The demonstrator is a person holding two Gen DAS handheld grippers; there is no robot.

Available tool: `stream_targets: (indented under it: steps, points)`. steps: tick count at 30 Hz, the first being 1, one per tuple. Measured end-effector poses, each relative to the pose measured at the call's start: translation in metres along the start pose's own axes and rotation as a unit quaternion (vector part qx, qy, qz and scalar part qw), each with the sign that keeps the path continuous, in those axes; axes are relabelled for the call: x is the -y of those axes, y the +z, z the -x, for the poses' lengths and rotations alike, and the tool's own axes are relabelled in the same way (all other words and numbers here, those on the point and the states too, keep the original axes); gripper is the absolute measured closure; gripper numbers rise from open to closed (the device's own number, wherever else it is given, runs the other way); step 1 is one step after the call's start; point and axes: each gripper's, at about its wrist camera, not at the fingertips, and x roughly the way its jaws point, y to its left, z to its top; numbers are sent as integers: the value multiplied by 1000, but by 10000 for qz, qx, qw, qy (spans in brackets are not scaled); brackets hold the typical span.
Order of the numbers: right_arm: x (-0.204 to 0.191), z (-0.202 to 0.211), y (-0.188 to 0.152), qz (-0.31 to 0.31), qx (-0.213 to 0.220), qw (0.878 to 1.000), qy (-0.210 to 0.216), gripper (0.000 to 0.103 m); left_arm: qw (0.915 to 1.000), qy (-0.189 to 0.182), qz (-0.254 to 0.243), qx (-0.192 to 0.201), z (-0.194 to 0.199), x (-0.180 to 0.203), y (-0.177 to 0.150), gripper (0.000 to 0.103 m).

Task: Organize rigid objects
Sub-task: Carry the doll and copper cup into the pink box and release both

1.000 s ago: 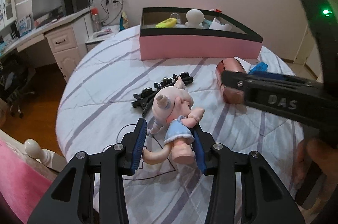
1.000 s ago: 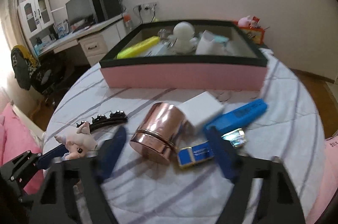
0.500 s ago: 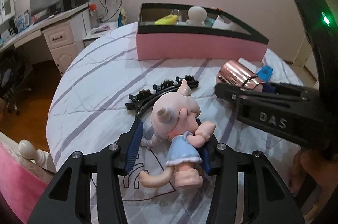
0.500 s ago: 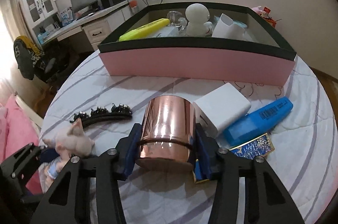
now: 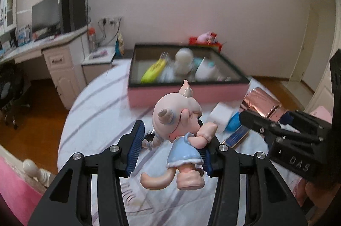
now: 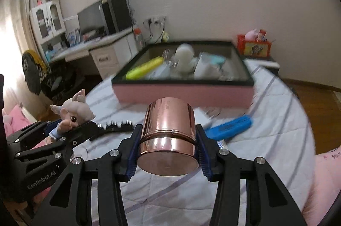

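A pink-haired doll in a blue dress [image 5: 179, 136] hangs above the striped bedspread, with my left gripper [image 5: 169, 134] shut on it. My right gripper [image 6: 168, 130] is shut on a shiny copper cup [image 6: 168, 140], also lifted off the bed and lying on its side between the pads. Beyond both stands a pink box with a black rim [image 6: 183, 94] holding a yellow highlighter [image 6: 145, 70], a white figure and a white cup. In the left wrist view the right gripper [image 5: 287, 130] and the copper cup [image 5: 261, 101] appear at the right edge. In the right wrist view the doll [image 6: 74, 113] shows at the left.
On the bed in front of the box lie a blue marker [image 6: 229, 127], a white block [image 6: 201, 117], a black hair clip [image 6: 115, 127] and a blue-and-gold card [image 5: 236, 134]. A desk [image 5: 53, 51] with a monitor stands left. The bed's edge drops to wooden floor on both sides.
The right gripper closed on the copper cup and lifted it off the bed. The left gripper rose with the doll. Both now look more level at the pink box.
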Motion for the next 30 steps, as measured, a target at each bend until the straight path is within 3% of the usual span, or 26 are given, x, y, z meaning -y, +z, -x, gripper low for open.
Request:
stream_targets:
  steps: [9, 16, 24, 30]
  points:
    - [9, 50, 33, 38, 800, 9968, -27, 54, 9963, -83, -272, 815, 38, 33, 42, 55]
    - [9, 60, 49, 91, 1167, 9931, -6, 54, 9897, 240, -498, 1319, 52, 44, 62, 55]
    - [6, 35, 70, 168, 1186, 9928, 55, 54, 9852, 610, -650, 1466, 37, 45, 84, 55]
    - [9, 1, 85, 226, 1015, 9946, 57, 54, 9876, 764, -675, 1192, -4, 35, 102, 55]
